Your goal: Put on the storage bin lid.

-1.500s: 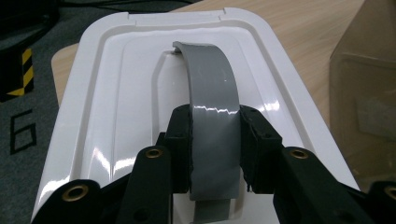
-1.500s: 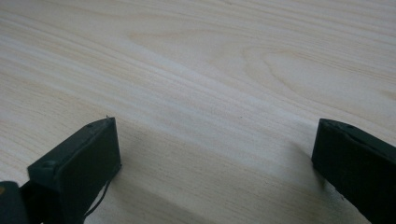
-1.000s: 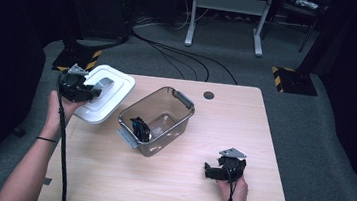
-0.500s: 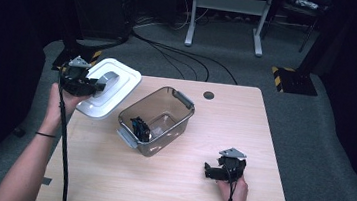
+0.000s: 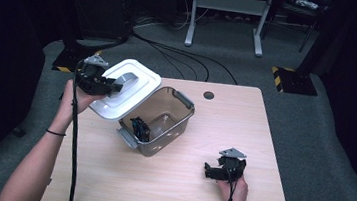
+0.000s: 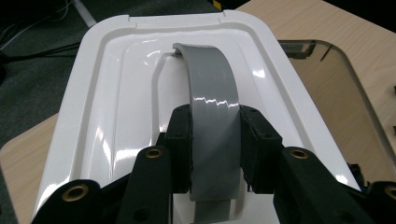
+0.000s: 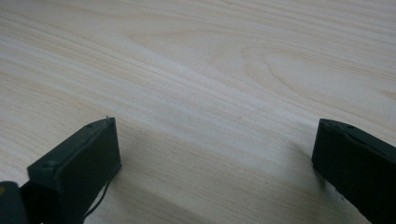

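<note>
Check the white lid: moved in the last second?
Yes. The white lid, held by the left claw, has shifted right, now overlapping the clear bin on the table.

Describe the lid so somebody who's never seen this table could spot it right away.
On the wooden table, find the clear smoky bin near the middle. The lid is held tilted over its left rim by the left gripper, the one white thing there, with a grey arched handle.

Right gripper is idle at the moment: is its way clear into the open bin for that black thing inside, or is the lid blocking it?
Probably yes. The right gripper rests open on the table, and bare wood lies between it and the bin. The left gripper holds the white lid by its grey handle, over the bin's far-left edge, so most of the opening above the black item looks free.
</note>
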